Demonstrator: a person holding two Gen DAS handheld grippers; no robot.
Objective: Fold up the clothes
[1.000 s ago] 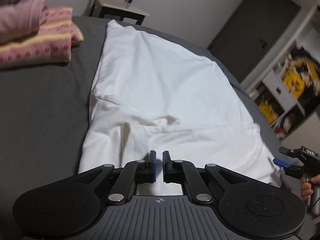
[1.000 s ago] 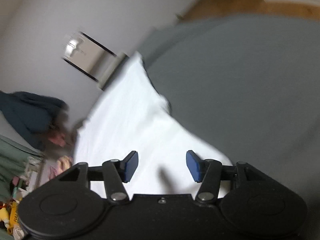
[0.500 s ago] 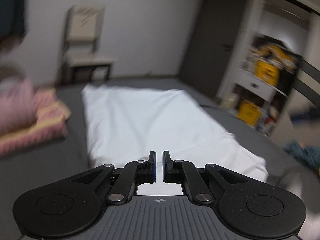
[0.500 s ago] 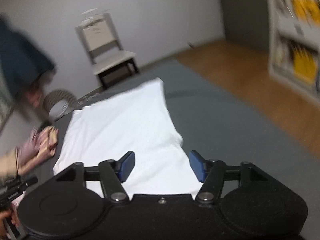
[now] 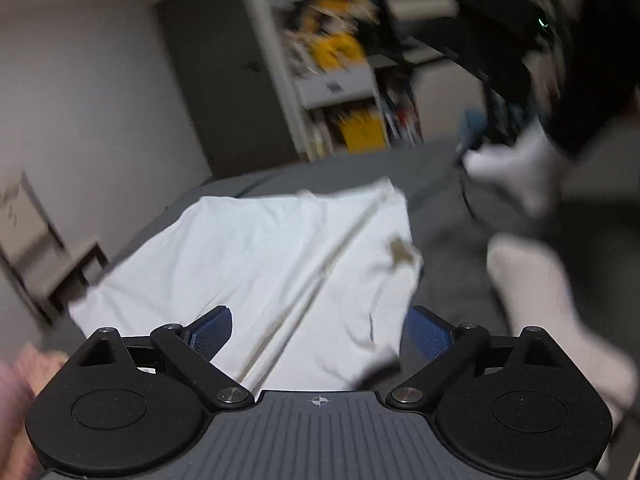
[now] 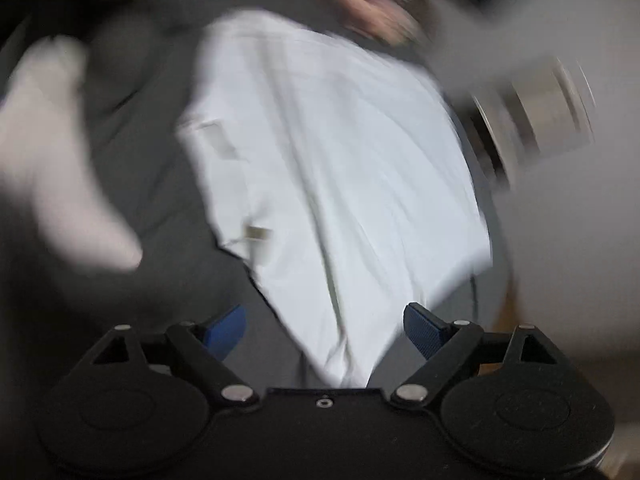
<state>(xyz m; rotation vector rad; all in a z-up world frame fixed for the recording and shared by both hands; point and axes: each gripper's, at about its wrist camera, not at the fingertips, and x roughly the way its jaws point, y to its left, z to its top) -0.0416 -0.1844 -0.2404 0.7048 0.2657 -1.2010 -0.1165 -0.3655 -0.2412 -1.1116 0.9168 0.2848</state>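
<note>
White shirt [image 5: 256, 256] lies flat on the grey bed [image 5: 448, 216], folded lengthwise w/ a long crease running down its middle; a small tag shows near one edge. Left gripper [image 5: 318, 330] hangs just above the near end of the shirt, fingers spread wide, nothing between them. Right gripper [image 6: 324, 330] is also spread wide & empty; in its view a narrow corner of the shirt [image 6: 332, 168] points toward it, between the blue pads [image 6: 424, 330] but not pinched. Right view is heavily blurred, so whether the pads touch the cloth I can't tell. Two feet in white socks [image 5: 552, 300] rest on the bed just beside the shirt, so the person seems to be up on the mattress. Shelves [image 5: 340, 92] w/ yellow stuff and a chair [image 5: 44, 256] sit in the background; something pink at the lower left edge of the left view, too blurred to say what. Progress, as a guess: sides look already turned in, giving a long narrow strip, so prob. abt halfway. Left to do: grab one short end w/ both grippers, bring it over to the other end once or twice for a compact packet, smooth it, set it aside. Neither gripper has a hold yet, so the cross fold isn't begun.
</note>
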